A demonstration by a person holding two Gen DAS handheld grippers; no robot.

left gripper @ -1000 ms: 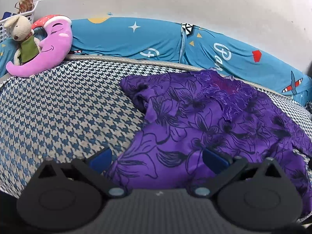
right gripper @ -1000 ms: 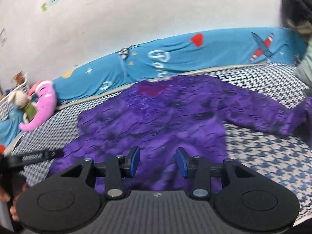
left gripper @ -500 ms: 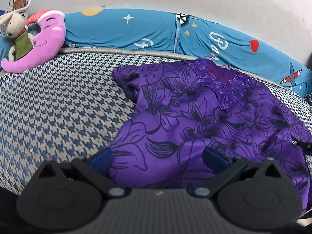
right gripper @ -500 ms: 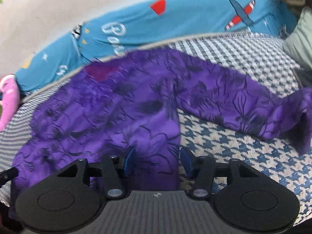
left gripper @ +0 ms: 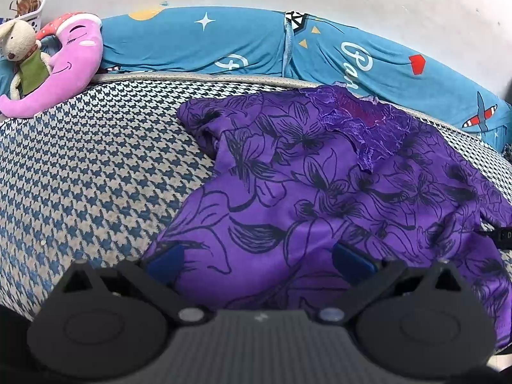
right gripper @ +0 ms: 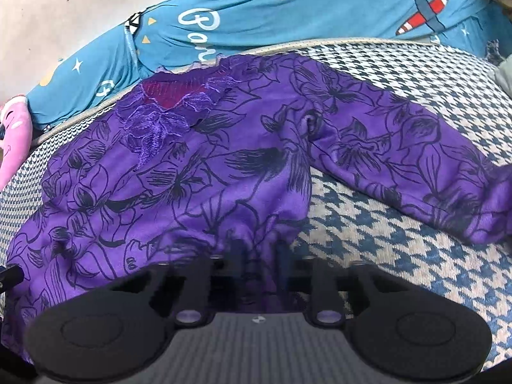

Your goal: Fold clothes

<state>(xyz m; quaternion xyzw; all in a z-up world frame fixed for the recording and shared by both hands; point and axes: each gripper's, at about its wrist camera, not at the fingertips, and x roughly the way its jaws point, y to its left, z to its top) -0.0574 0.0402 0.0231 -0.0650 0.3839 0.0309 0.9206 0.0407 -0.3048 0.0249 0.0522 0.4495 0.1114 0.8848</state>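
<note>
A purple blouse (left gripper: pixel 320 176) with black flower print and a lace collar lies spread on the bed, collar towards the wall. My left gripper (left gripper: pixel 259 262) is open wide at the blouse's near left hem, with the fabric lying between its blue pads (left gripper: pixel 166 262). In the right wrist view the blouse (right gripper: pixel 192 166) fills the middle, and one sleeve (right gripper: pixel 400 147) stretches out to the right. My right gripper (right gripper: pixel 259 256) sits at the near right hem. Its fingers are blurred and drawn close, with bunched hem fabric between them.
The bed has a blue-and-white houndstooth cover (left gripper: pixel 80 166). A blue printed bolster (left gripper: pixel 224 44) runs along the wall behind the blouse. A pink moon plush (left gripper: pixel 70 73) and a rabbit plush (left gripper: pixel 22 51) lie at the far left, with a white basket (left gripper: pixel 35 6) behind.
Both grippers have come down and forward onto the blouse's near hem. The right gripper's fingers have drawn together from open. The left gripper stays open.
</note>
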